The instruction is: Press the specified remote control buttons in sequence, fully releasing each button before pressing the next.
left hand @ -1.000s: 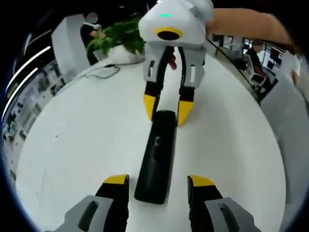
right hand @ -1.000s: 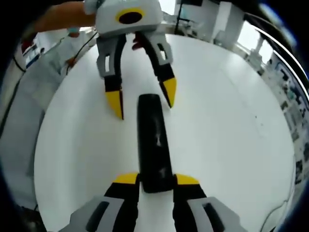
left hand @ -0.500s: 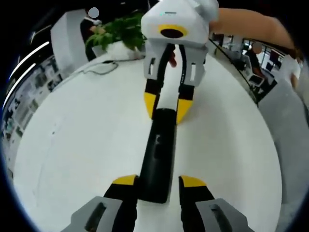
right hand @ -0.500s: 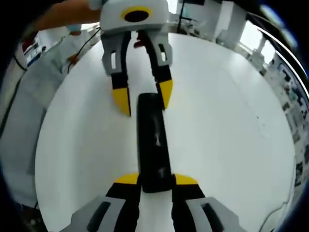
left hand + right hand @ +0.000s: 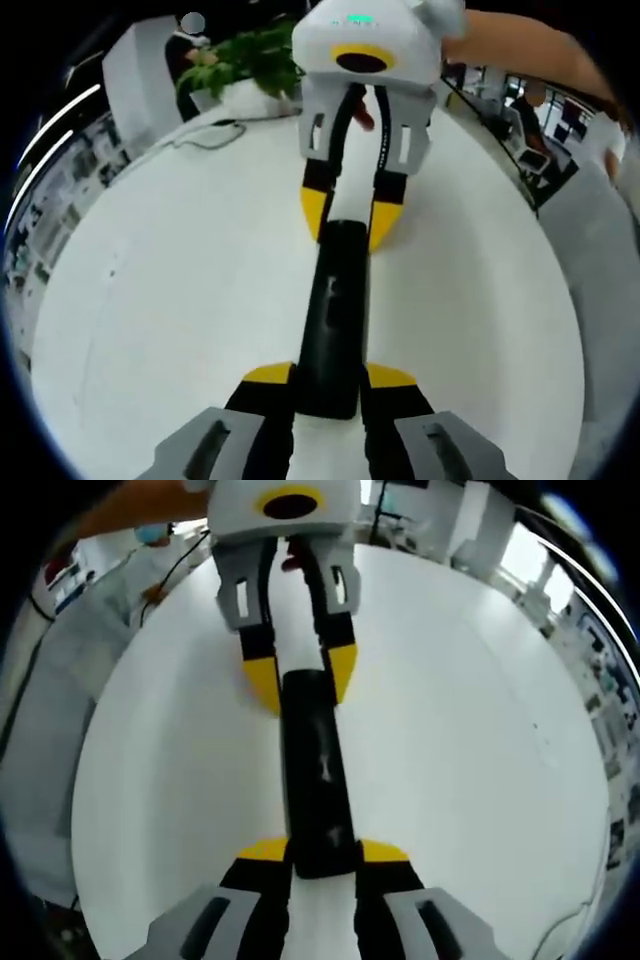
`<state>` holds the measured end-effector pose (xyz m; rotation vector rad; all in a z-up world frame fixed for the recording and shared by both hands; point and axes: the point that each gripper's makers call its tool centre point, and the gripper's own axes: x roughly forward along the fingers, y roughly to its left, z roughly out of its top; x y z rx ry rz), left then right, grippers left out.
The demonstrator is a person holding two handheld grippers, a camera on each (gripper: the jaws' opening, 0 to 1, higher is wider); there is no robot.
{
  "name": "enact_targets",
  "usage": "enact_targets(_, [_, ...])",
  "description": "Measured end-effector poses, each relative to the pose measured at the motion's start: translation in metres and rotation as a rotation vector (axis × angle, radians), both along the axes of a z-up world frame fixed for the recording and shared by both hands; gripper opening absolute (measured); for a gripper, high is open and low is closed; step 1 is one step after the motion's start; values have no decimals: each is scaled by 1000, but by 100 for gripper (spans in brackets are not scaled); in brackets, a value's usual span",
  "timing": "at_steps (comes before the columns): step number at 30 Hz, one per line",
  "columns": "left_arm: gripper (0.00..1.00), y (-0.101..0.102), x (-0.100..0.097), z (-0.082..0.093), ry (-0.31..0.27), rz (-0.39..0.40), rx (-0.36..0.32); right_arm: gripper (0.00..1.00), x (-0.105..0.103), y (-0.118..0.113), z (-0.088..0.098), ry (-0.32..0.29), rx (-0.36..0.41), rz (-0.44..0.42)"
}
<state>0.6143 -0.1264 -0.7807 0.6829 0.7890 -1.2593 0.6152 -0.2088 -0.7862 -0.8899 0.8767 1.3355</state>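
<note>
Both sets of jaws were clamped on the remote control [image 5: 335,320], one pair at each end: in the left gripper view the left gripper [image 5: 330,378] pinched the near end between its yellow tips, while the right gripper [image 5: 350,215] closed on the far end, facing back along the black body. The right gripper view gave the mirror of this, with the right gripper [image 5: 323,852] clasping its near end and the left gripper [image 5: 300,680] on the far one. The remote control [image 5: 315,770] lay flat and lengthwise on the round white table [image 5: 160,290], about mid-table. Holding it at both ends probably served to steady or square it before any pressing, since neither tip sat over a button. The button face was too dark and blurred to read, so which key came first could not be told. A potted plant [image 5: 245,70] and a cable [image 5: 205,140] stood at the table's far left edge, well apart from the work.
</note>
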Motion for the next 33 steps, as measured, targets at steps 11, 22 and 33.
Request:
enact_targets(11, [23,-1,-5,1,-21,-16,21,20,-6,0,2,-15,-13,18])
enact_targets(22, [23,-2,-9,14,-40,-14,25,20,-9,0,14,-37,3,20])
enact_targets(33, [23,-1,-23,29,-52,-14,28,20,-24,0,31,-55,21,20])
